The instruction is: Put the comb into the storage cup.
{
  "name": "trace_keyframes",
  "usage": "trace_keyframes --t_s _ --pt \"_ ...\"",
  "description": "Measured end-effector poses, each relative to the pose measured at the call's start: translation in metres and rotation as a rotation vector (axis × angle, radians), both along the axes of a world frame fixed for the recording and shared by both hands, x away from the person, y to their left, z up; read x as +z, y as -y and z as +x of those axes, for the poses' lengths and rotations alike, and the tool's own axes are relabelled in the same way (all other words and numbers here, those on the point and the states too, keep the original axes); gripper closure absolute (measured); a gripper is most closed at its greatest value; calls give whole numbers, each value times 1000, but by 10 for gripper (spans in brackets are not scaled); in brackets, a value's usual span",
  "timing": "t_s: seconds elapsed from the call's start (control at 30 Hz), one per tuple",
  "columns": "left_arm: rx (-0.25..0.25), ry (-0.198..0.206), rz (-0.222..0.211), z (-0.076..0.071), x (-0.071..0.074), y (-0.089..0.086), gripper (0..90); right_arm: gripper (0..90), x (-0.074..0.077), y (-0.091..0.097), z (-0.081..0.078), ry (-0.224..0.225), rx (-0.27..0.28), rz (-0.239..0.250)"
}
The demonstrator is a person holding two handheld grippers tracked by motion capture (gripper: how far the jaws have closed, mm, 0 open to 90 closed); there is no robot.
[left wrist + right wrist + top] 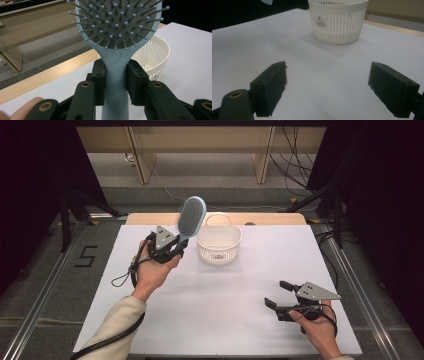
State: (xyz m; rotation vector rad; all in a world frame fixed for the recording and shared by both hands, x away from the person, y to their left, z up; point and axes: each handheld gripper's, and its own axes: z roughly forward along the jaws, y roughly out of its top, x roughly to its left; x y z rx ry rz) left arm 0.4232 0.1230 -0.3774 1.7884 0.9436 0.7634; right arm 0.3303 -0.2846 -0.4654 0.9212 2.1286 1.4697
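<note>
We see hairbrush (191,216): pale blue paddle, grey pad, ball-tipped bristles. Left gripper (175,246) clamps its handle, head raised just beside white slotted basket (219,245). Right gripper (276,294) jaws wide apart, nothing between.

Worktop (220,295): flat rectangular surface under a plain white matte sheet, light wood edge exposed along the far side. Sheet lies smooth, no wrinkles visible. One item stands directly on it: white round plastic basket with slotted walls and perforated bottom (219,245), upright, open side up, thin handle loop at its far rim. It sits toward the far edge, slightly left of centre. Small label on the wall, seen in the right gripper view (338,21). A grey floor surrounds the worktop; a "5" is marked on the floor to the left (86,256).
</note>
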Motion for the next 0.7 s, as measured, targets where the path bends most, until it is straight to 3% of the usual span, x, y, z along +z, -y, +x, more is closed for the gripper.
trace_keyframes --t_s 0.7 --pt "-2 1 -14 8 6 4 700 159 0 0 0 0 0 4"
